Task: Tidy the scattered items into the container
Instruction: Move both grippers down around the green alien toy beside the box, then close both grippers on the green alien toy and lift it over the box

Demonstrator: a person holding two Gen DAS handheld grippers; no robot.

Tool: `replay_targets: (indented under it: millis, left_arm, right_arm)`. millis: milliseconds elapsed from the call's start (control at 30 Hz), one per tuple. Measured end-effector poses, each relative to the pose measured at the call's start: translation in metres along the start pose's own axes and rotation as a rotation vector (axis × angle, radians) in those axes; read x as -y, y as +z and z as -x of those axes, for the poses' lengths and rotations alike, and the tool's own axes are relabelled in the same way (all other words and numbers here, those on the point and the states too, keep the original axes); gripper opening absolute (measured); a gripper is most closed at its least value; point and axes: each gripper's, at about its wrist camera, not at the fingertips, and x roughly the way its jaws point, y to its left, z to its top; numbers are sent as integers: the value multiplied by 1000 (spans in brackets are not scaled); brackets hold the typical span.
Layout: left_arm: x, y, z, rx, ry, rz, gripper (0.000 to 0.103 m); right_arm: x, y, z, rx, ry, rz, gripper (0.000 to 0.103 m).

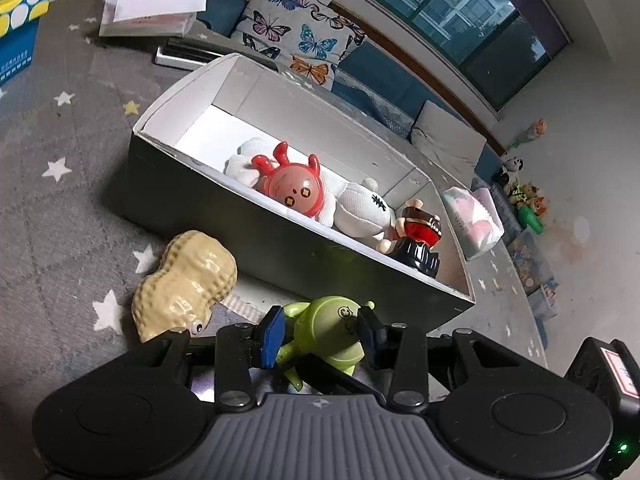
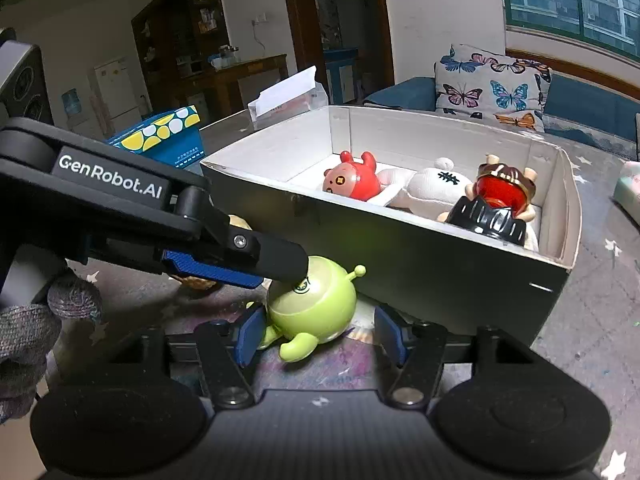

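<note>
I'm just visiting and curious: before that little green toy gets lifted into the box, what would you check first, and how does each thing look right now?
1. Left hand-held gripper astride the green alien toy: ok, a pad on each side.
2. Pads actually clamping the toy: cannot tell; they look close against it.
3. Right hand-held gripper out of the way: not ok, its open fingers flank the same toy.
4. Room in the box: ok, bare floor shows at the end beyond the red crab toy.
5. Peanut toy clear of the lift: ok, it lies beside the gripper, apart from the alien.
6. Box wall height: ok to note, the toy must rise over it.
</note>
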Motion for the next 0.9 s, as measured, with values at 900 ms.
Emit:
replay_targets:
  millis: [900]
  left_arm:
    - [43,19,40,62,-123,-70,39]
  right_arm:
    - [-9,35,51,117,-8,105,49]
